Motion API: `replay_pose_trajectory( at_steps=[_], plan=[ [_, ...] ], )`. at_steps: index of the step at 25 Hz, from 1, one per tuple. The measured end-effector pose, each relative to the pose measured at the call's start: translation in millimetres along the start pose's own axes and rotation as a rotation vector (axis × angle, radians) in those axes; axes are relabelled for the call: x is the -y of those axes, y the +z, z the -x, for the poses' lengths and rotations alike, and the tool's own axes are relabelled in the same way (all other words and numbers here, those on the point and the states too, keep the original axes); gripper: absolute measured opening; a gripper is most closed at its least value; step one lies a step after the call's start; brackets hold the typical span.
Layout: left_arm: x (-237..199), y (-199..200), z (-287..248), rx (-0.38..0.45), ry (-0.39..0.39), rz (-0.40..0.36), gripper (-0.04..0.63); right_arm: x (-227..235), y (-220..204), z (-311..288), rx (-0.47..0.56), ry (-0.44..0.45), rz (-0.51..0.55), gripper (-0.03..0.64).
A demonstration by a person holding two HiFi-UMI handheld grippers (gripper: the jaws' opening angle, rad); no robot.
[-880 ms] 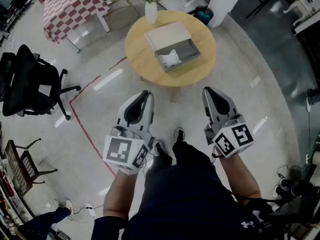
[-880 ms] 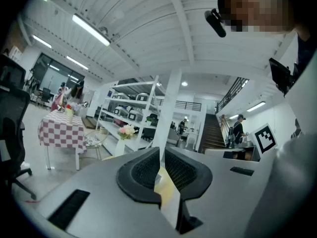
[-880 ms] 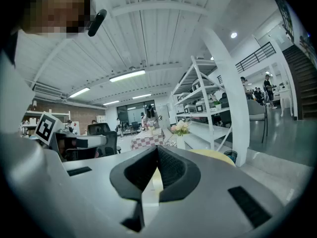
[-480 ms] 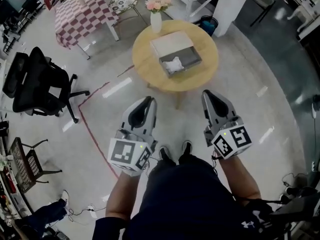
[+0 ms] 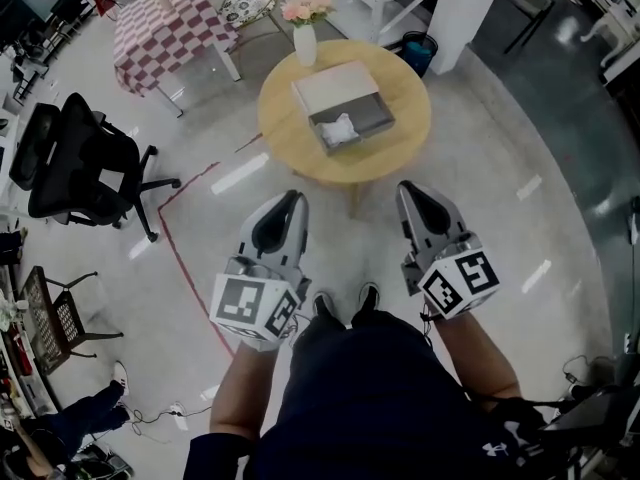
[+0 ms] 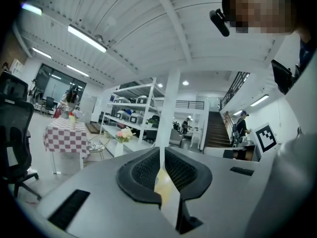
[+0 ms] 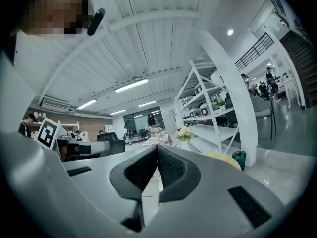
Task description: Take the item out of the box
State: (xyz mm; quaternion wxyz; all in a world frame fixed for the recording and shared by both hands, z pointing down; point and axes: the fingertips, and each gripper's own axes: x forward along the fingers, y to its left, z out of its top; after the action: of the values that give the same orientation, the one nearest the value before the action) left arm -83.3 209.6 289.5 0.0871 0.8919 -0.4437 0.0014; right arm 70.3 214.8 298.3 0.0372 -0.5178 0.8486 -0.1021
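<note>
White item (image 5: 340, 128) inside box (image 5: 335, 86) (open)

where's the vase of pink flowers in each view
Head view: the vase of pink flowers is at top centre, on the far edge of the round table.
Left gripper view: the vase sits low, left of centre.
Right gripper view: the vase is just right of centre.
Shared landmark: the white pillar, right of the vase in every view.

- Glossy grey floor (image 5: 560, 198), with a red tape line (image 5: 185, 268) at left.
- Round wooden table (image 5: 400, 138) far ahead — white pillar (image 5: 455, 8) beyond it.
- Black office chair (image 5: 85, 163) left, checkered-cloth table (image 5: 170, 23) far left.
- Strip lights (image 6: 86, 38) overhead.
</note>
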Motion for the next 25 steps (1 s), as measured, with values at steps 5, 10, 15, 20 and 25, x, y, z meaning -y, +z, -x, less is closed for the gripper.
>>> replay_pose_trajectory(
  at_steps=[5,10,15,20,25],
  plan=[
    [28.2,7.2,-7.2,0.009,0.032,-0.045,0.043,21.9,11.2,13.6,0.024,0.032,-0.018,0.011],
    [42.3,4.0,-5.4,0.015,0.073,-0.046,0.043,30.0,13.9,23.9,0.027,0.072,-0.023,0.012],
    [46.7,0.5,-13.0,0.004,0.088,-0.041,0.043,43.7,10.0,24.9,0.01,0.074,-0.035,0.012],
    [35.0,-8.7,-27.8,-0.016,0.091,-0.034,0.043,55.1,2.9,10.9,0.0,0.067,-0.049,0.012],
    [21.2,-9.0,-50.2,-0.019,0.072,-0.019,0.043,64.6,-1.9,-8.4,-0.031,0.066,-0.055,0.011]
  ],
)
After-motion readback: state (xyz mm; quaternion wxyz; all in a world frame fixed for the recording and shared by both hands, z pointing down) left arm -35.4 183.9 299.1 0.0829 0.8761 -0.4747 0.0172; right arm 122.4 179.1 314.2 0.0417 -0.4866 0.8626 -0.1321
